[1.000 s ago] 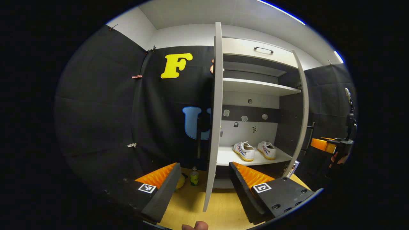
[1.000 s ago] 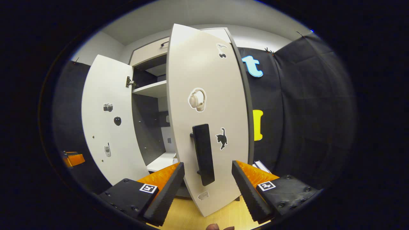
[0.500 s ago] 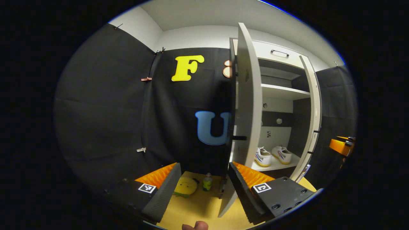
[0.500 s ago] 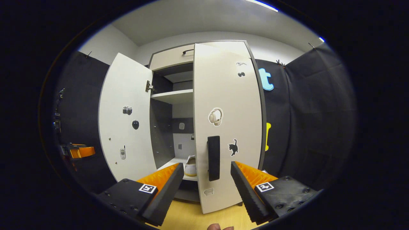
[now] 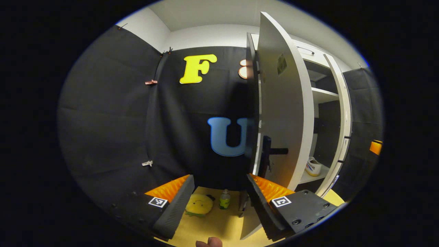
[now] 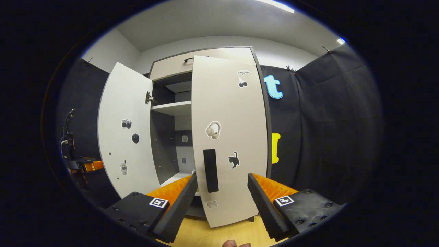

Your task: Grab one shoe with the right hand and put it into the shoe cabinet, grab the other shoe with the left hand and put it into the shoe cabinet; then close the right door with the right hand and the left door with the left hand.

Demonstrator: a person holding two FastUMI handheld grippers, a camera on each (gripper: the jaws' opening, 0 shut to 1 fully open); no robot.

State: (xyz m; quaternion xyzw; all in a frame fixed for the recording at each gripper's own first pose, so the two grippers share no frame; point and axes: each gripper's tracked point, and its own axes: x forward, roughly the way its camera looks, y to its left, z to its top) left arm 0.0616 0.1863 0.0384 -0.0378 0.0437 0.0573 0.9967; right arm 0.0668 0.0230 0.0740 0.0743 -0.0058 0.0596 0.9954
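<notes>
In the left gripper view the left gripper (image 5: 219,202) has its jaws spread wide with nothing between them, held low above the wooden floor (image 5: 219,226). A fingertip of the holding hand (image 5: 209,243) peeks in at the bottom edge. Just past its right finger stands the left door (image 5: 284,113) of the shoe cabinet (image 5: 322,92), partly swung in and seen at a steep angle, its dark handle (image 5: 271,152) sticking out near that finger but not touching it. Through the gap between the two doors a white shoe (image 5: 313,166) with a yellowish sole rests on the lower shelf (image 5: 305,176). On the floor behind the gripper lie a yellow plush toy (image 5: 199,205) and a small green bottle (image 5: 224,199), close together against the booth's black cloth wall.

In the right gripper view the right gripper (image 6: 223,202) is likewise released and empty, jaws wide apart. The right door (image 6: 229,137) stands just beyond, nearly closed; its black handle (image 6: 211,170) sits between the fingers in the picture, nearer the left one, but apart from both. Stickers of headphones (image 6: 213,129) and a cat (image 6: 234,160) mark it. The left door (image 6: 127,133) hangs open farther left, with the other gripper (image 6: 85,165) beside it.
</notes>
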